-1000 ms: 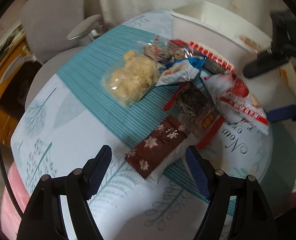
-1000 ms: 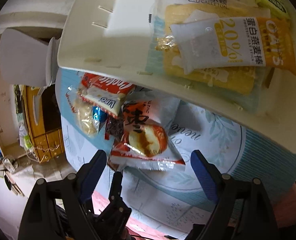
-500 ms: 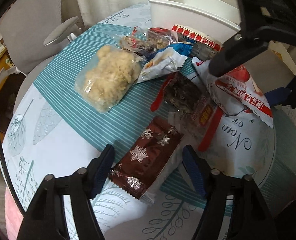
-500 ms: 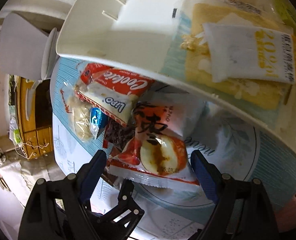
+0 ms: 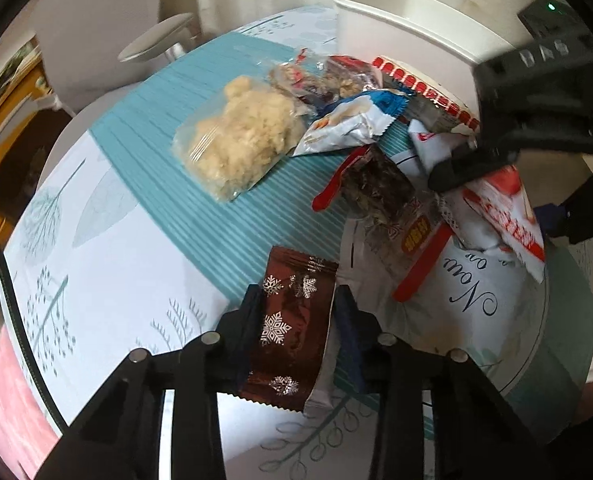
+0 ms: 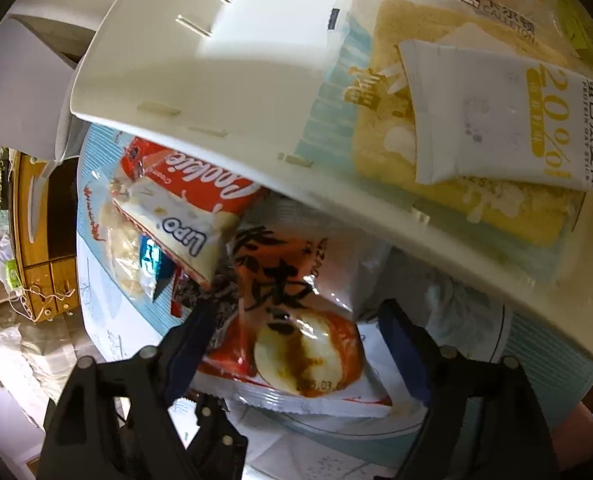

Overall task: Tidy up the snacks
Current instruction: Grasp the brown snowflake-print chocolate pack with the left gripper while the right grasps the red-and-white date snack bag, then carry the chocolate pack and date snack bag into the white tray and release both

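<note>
A brown snowflake packet [image 5: 292,328] lies on the tablecloth between the pads of my left gripper [image 5: 296,308]. Its jaws are closing and both pads touch the packet's long sides. In the right wrist view a red-and-white bun packet [image 6: 296,344] lies between the fingers of my right gripper [image 6: 300,320]. Those jaws are closing too, but the right pad still stands clear of the packet. The left wrist view shows the right gripper [image 5: 508,192] over that same packet [image 5: 500,216]. A white bin [image 6: 256,80] behind holds a cake packet [image 6: 456,152] and an oat bar packet [image 6: 516,120].
More snacks lie in a heap on the round table [image 5: 116,260]: a clear bag of pale crumbly snack [image 5: 240,136], a blue-and-white packet [image 5: 348,124], a red-edged dark packet [image 5: 380,196] and a red cookie pack [image 6: 200,176]. A white chair [image 5: 96,20] stands beyond the table.
The left jaws have drawn in from wide apart until they flank the brown packet. The right gripper has come down over the red-and-white packet, and its jaws have narrowed.
</note>
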